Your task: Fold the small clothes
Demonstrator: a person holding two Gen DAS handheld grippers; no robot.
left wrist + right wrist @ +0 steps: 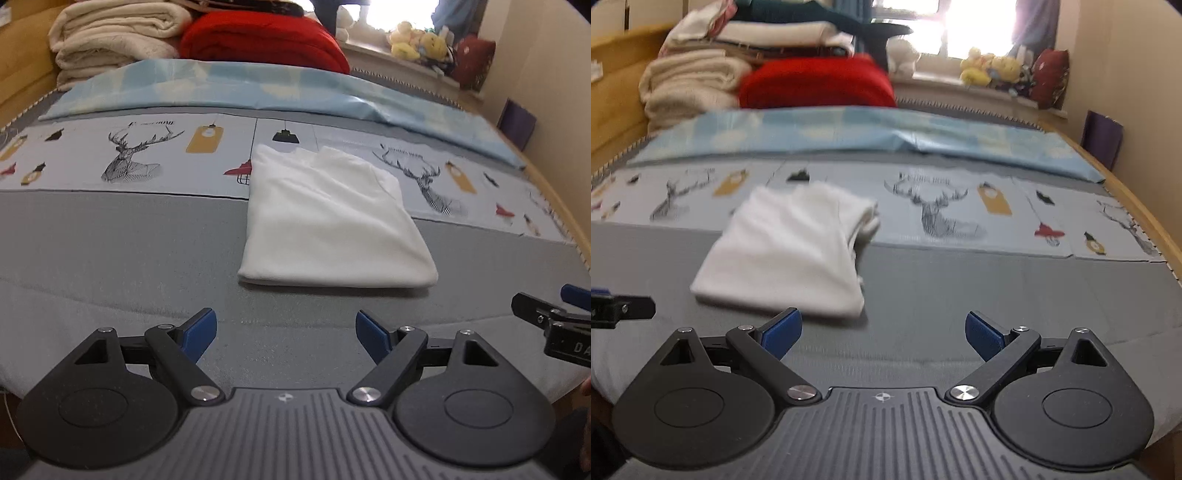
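Note:
A small white garment lies folded into a rough rectangle on the grey bed cover, its far edge over the deer-print strip. It also shows in the right wrist view, left of centre. My left gripper is open and empty, just short of the garment's near edge. My right gripper is open and empty, near the garment's near right corner. Each gripper shows at the edge of the other's view: the right one, the left one.
A light blue sheet lies folded across the bed behind the print strip. Cream blankets and a red blanket are stacked at the head. Plush toys sit on the windowsill. A wooden bed rail runs along the right.

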